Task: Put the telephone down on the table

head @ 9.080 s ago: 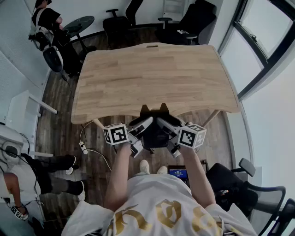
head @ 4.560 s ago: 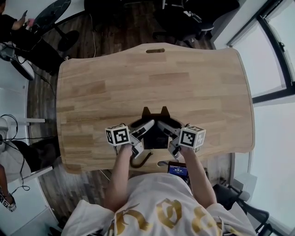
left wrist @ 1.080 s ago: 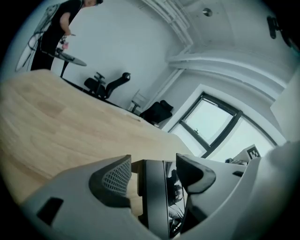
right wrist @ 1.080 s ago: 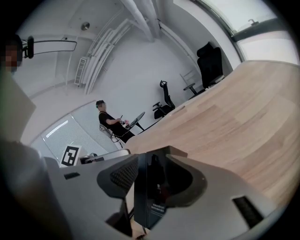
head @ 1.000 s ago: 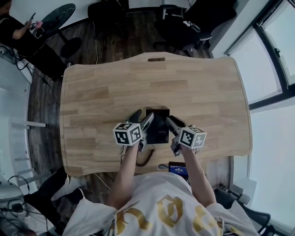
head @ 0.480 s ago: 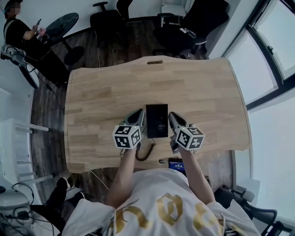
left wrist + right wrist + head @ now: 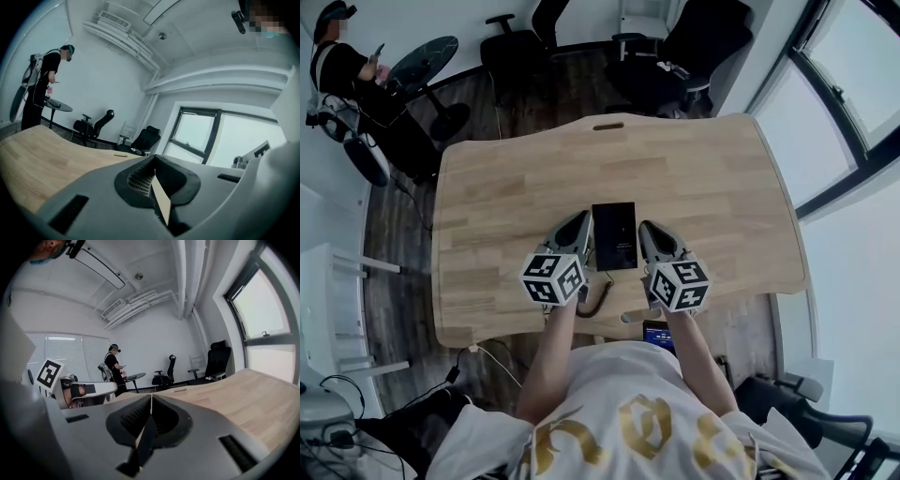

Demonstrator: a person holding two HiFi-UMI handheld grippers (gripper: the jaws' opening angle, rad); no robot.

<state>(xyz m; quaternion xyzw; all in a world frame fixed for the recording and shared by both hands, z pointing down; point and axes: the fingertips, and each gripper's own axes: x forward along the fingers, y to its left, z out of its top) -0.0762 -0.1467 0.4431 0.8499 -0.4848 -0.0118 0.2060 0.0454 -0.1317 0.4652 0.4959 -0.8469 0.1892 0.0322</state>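
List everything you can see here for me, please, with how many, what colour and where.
table: one, light wood, centre
telephone: one, black, flat on the table, near its front middle
cord: one, dark, coiled, at the table's near edge
office chairs: at least three, black, beyond the table
round table: one, dark, far left
bystander: one, dark clothes, by the round table
left gripper: one, grey, shut and empty, left of the telephone
right gripper: one, grey, shut and empty, right of the telephone

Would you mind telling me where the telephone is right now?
In the head view, the telephone lies flat on the table, between the left tool and right tool.
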